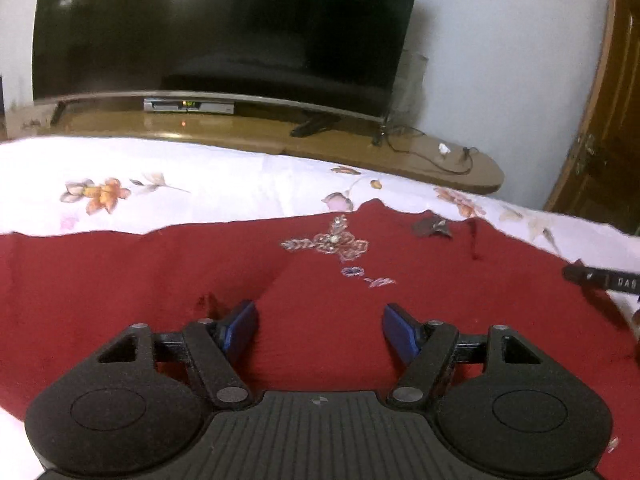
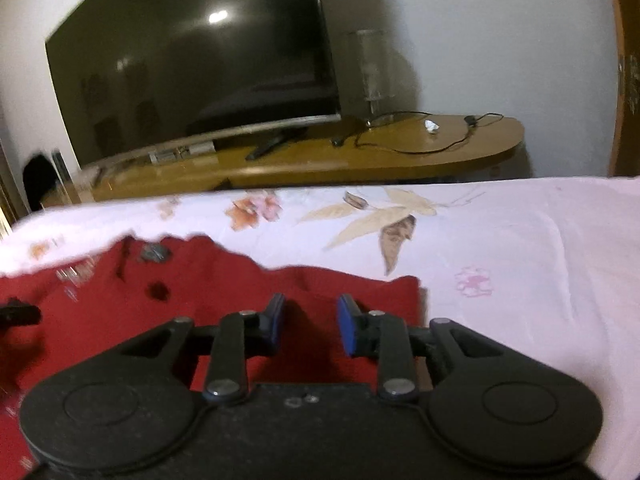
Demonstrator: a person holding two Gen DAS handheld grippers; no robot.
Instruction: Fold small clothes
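Dark red knit garment [image 1: 320, 300] with beaded floral embroidery [image 1: 332, 242] lies spread flat on the bed, over a white bedsheet printed with flowers and leaves [image 2: 500, 240], near the bed's foot edge that faces a long wooden TV stand [image 2: 360, 160] and a large dark curved television [image 1: 224, 28]. Left gripper [image 1: 319, 330] hovers low over the garment's middle, jaws wide apart, nothing between them. Right gripper [image 2: 311, 326] sits over the garment's right-hand corner, close to its side edge; jaws apart, empty. Whether either touches the cloth cannot be told. Fabric reads as soft, light, limp; it should drape and crease readily, and may drag on the sheet. The beadwork looks fragile and liable to snag, so best avoided. Judged best hold: pinch plain cloth at the near hem or corners, one gripper per corner, and lift evenly.
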